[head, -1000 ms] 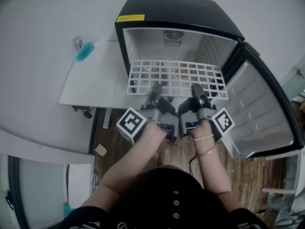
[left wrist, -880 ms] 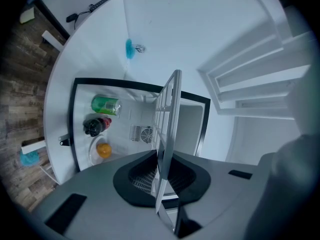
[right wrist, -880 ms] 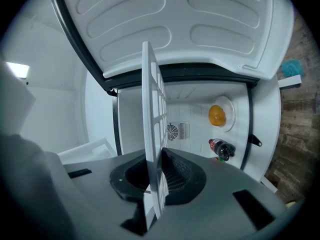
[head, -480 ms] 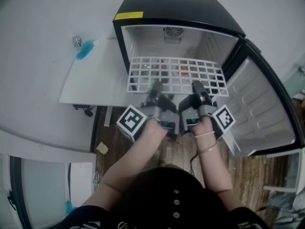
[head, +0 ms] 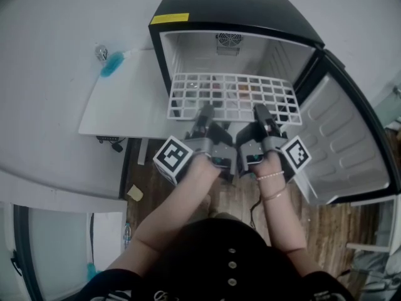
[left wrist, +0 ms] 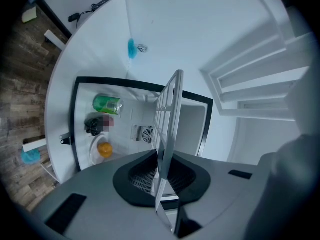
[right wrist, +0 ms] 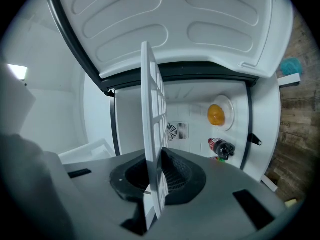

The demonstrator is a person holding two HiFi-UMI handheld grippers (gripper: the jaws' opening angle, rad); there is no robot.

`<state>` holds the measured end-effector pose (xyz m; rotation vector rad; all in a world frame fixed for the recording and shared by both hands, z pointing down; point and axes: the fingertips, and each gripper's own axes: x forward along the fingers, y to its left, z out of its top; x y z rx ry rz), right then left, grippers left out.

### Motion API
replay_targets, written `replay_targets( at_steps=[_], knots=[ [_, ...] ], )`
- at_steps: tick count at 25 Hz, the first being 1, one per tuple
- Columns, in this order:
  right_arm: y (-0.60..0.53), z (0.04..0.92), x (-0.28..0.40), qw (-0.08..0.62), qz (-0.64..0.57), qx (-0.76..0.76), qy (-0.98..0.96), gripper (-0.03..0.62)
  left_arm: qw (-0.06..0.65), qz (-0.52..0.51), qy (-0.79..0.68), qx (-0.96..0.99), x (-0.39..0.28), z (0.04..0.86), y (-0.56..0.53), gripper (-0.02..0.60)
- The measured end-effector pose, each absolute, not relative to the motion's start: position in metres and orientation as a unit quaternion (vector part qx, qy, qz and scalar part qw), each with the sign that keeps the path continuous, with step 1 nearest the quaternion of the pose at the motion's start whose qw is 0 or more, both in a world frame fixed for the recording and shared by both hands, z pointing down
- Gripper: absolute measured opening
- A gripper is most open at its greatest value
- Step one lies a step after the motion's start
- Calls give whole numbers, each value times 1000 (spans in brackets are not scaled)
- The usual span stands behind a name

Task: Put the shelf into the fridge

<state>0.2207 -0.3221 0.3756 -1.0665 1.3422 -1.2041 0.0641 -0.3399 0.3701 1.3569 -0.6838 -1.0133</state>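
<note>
Two grippers, one job: the left gripper (head: pixel 203 115) and the right gripper (head: pixel 260 113) are each clamped on the near edge of the white wire shelf (head: pixel 232 96), with the wire pinched between the pads in both gripper views. The shelf sits roughly level, its far part inside the open fridge (head: pixel 232 11) and its near edge outside the opening.

My worry is the far end. I'm holding only one edge, so it could sag or skew (a small twist of either wrist would do it) and jam against a side wall instead of riding the ledges. If it dips, it could knock what's stored below. The open door (head: pixel 341 149) is close to my right gripper, and drifting that way could snag the corner.

Under the shelf, the fridge holds an orange (right wrist: pixel 216 114) on a white plate (right wrist: pixel 229 104), a dark bottle (right wrist: pixel 222 147) and a green container (left wrist: pixel 106 104). I can't tell whether that last one is a can or a bottle.
</note>
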Motion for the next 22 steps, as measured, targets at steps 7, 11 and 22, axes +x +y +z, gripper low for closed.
replay_targets(
  at_steps=[7,11,22],
  knots=[
    [-323,376,220,497,-500,-441,556,34,617,-441,-296,582,64,372,-342,40],
    [-323,375,221,497,-499,-442,556,34,617,-438,-296,584,64,371,-342,40],
    [-322,373,221,505,-492,-441,555,34,613,-442,-292,586,64,369,-340,40]
  ],
)
